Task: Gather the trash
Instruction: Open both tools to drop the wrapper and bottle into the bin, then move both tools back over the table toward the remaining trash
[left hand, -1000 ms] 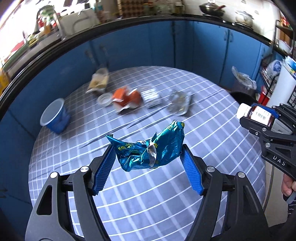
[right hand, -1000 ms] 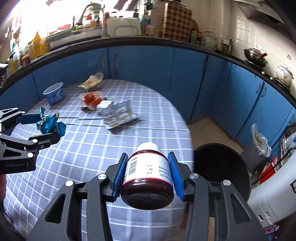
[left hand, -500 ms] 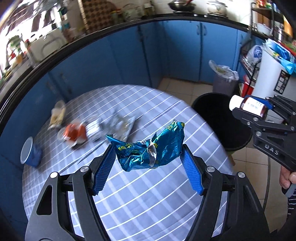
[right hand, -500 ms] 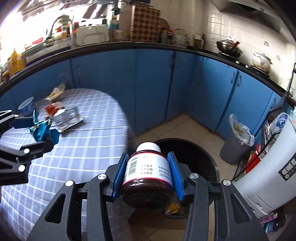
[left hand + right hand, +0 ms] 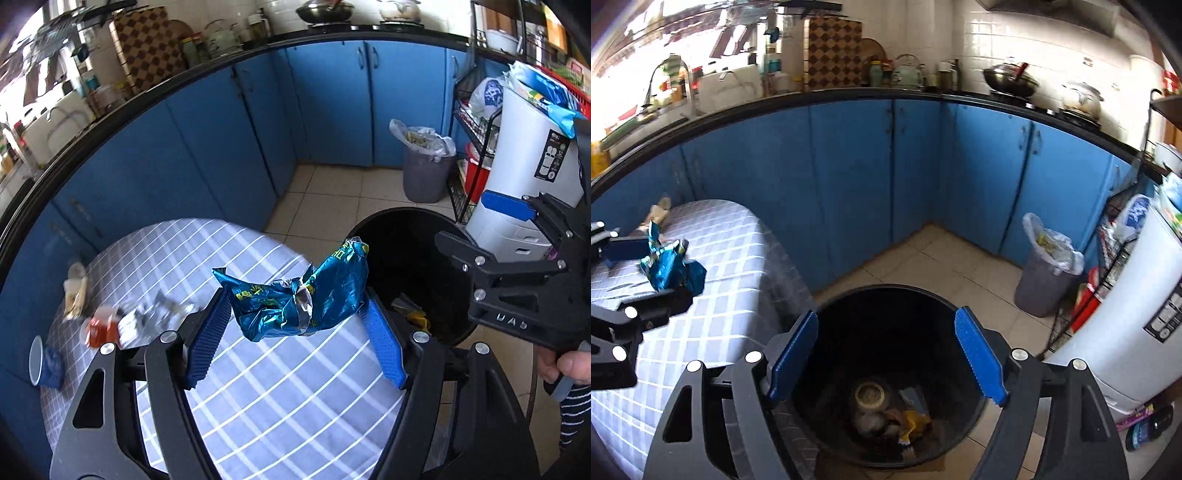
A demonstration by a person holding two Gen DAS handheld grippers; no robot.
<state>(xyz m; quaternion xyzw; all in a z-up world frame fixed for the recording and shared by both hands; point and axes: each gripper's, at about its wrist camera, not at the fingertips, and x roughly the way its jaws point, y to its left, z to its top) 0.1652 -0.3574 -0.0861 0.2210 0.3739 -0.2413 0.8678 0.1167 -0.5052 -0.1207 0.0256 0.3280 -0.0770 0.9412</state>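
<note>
— Both hands are now swinging off the table (image 5: 258,387) toward the black bin (image 5: 886,295); the brown bottle that was clamped in the right gripper (image 5: 886,354) a second ago is gone from it, and those jaws are opening over the bin mouth with nothing between them.

— And left of the bin?

— Farthest from it, a blue cup (image 5: 44,363), an orange carton (image 5: 101,328) and a silvery wrapper (image 5: 155,314) are still lying on the table, blurred. Nearer the bin, the left gripper (image 5: 295,321) is pinching the crumpled blue foil packet (image 5: 299,299) between its blue pads, at medium width, just short of the rim.

— So how far along is it?

— I'm judging it partway: some rubbish is already lying at the bin's bottom, the packet is waiting to drop, and the table items are left.

— Anything unclear?

— A jar-like shape (image 5: 870,395) is showing in the bin; I cannot tell whether it is the bottle. To the bin's right, only the person's fingertips and a striped sleeve are showing.
</note>
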